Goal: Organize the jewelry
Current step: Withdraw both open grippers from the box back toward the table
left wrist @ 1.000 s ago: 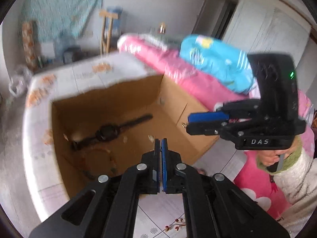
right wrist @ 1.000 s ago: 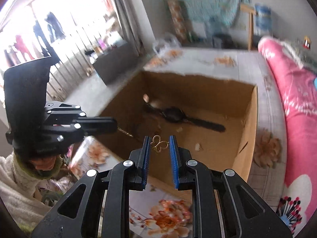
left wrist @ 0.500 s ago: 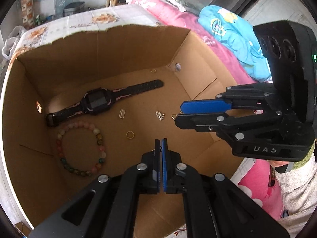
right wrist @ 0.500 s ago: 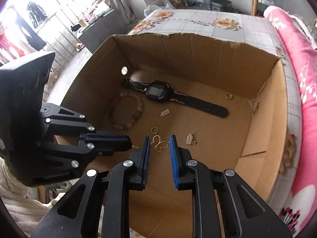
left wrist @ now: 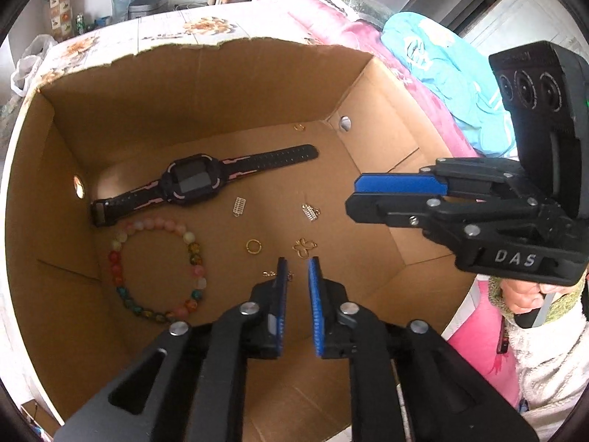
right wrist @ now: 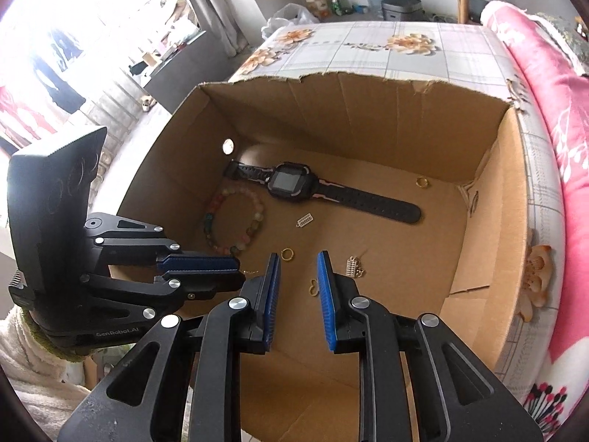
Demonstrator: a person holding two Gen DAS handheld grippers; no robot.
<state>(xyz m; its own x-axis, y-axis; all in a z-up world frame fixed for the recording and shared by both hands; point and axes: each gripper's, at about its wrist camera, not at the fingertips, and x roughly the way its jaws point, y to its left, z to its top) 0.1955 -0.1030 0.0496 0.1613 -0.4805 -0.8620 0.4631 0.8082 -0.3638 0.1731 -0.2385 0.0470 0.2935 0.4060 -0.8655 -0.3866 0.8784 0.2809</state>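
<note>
1. The left claw (left wrist: 295, 270) has just been opening: half a second ago its blue pads were pressed flat together, and now they stand a little apart with nothing between them.
2. The right claw (right wrist: 299, 270) has also just eased wider. Earlier a gold butterfly-shaped charm (left wrist: 303, 247) hung between its pads; now that charm lies on the floor of the cardboard box (left wrist: 228, 84), below and just ahead of both claws, and the right pads are empty.
3. A fine gold chain (left wrist: 270, 274) shows at the left claw's left fingertip. It looks set down rather than pinched, though its far end is hidden behind the pad.
4. My reading: the piece both claws carried in has been released into the box, so this drop step is essentially done.
5. Further ahead of the left claw lie a gold ring (left wrist: 253, 246) and two small silver charms (left wrist: 240, 206); further off still is a black watch (left wrist: 191, 184), with a second gold ring (left wrist: 300, 127) by the back wall.
6. To the left of the left claw sits a bead bracelet (left wrist: 154, 269).
7. Everything visible now rests loose on the box floor. The likely next need is to lift both claws clear without snagging the chain.
</note>
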